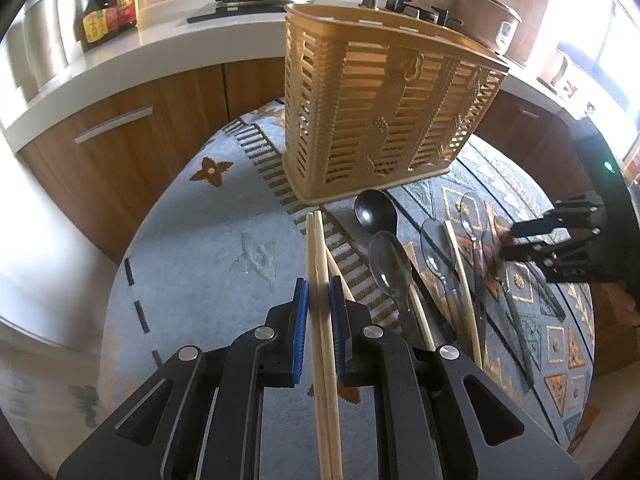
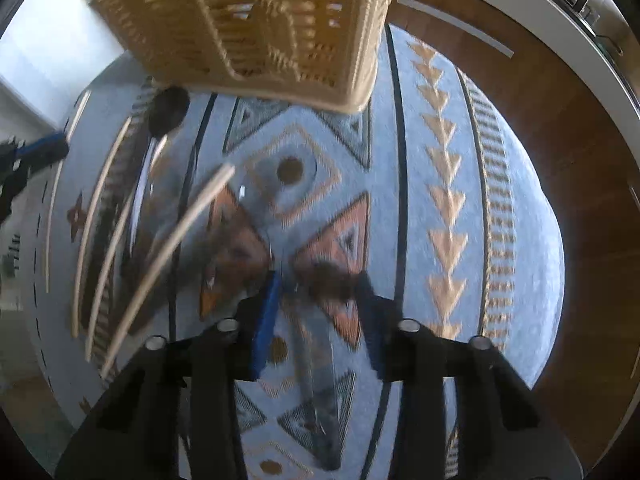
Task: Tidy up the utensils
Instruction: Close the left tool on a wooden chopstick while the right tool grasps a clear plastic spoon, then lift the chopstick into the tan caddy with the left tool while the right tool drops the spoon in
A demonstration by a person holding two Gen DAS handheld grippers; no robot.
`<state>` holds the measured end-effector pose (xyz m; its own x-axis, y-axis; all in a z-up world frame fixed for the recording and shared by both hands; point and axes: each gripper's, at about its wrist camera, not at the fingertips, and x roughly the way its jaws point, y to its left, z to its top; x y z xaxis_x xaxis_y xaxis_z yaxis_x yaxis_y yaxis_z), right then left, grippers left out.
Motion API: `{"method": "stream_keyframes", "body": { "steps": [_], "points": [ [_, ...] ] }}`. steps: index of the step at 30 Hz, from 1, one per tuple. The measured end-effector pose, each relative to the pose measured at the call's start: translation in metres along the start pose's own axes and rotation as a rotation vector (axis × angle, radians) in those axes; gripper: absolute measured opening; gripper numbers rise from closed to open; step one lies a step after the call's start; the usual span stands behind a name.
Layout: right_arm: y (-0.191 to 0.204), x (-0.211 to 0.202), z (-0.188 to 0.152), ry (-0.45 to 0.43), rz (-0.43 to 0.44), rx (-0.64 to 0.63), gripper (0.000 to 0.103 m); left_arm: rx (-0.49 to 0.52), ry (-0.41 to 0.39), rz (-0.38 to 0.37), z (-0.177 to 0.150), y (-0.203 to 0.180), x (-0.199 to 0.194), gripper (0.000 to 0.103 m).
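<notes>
Left gripper (image 1: 319,300) around chopsticks (image 1: 320,264)

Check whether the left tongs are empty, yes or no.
No: the left tongs are clamped on a pair of chopsticks held above the rug.

The chopsticks (image 1: 320,280) look like pale, matt wood. The basket (image 1: 380,100) is tan plastic moulded in a slatted, woven-look pattern. Clear spoons (image 1: 390,268) are glossy transparent plastic; the black spoon (image 1: 376,212) has a smooth dull sheen. The rug (image 1: 208,240) under them is short-piled cloth, matt and slightly rough. The fingers (image 1: 302,312) are matt black with ribbed blue pads
</notes>
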<state>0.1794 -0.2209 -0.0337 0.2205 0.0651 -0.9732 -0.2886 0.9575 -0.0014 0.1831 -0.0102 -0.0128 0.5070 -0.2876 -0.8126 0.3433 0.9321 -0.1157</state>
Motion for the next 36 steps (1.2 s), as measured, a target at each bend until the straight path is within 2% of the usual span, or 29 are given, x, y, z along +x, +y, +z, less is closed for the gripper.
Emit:
{"method": "stream_keyframes", "body": {
  "steps": [4,7,12,14,15,16,20,27,31,36],
  "points": [
    [0.002,-0.002,0.001,-0.014,0.001,-0.004,0.03,-0.007,-0.035,-0.015,0.0,0.0,-0.006,0.009],
    [0.01,-0.011,-0.017,-0.056,-0.003,0.002,0.03,-0.019,-0.093,-0.032,-0.001,0.001,-0.017,0.009],
    [0.009,-0.066,-0.048,-0.221,0.068,0.026,0.03,-0.059,-0.305,-0.098,0.004,0.004,-0.066,0.009],
    [0.013,-0.097,-0.054,-0.328,0.095,0.025,0.03,-0.076,-0.391,-0.122,0.011,0.004,-0.088,0.008],
    [0.013,-0.11,-0.055,-0.363,0.101,0.027,0.03,-0.079,-0.424,-0.129,0.016,0.003,-0.097,0.002],
    [0.014,-0.127,-0.054,-0.424,0.122,0.034,0.03,-0.082,-0.474,-0.142,0.023,0.003,-0.11,0.002],
    [0.011,-0.168,-0.019,-0.602,0.199,0.05,0.03,-0.075,-0.592,-0.161,0.053,-0.001,-0.143,0.002],
    [-0.008,-0.201,0.02,-0.86,0.274,0.141,0.03,-0.061,-0.704,-0.177,0.093,-0.008,-0.175,0.002],
    [-0.033,-0.213,0.038,-0.965,0.282,0.224,0.03,-0.038,-0.77,-0.16,0.109,-0.014,-0.189,0.002],
    [-0.046,-0.217,0.056,-1.09,0.232,0.264,0.03,-0.035,-0.79,-0.134,0.125,-0.015,-0.184,0.002]
  ]
}}
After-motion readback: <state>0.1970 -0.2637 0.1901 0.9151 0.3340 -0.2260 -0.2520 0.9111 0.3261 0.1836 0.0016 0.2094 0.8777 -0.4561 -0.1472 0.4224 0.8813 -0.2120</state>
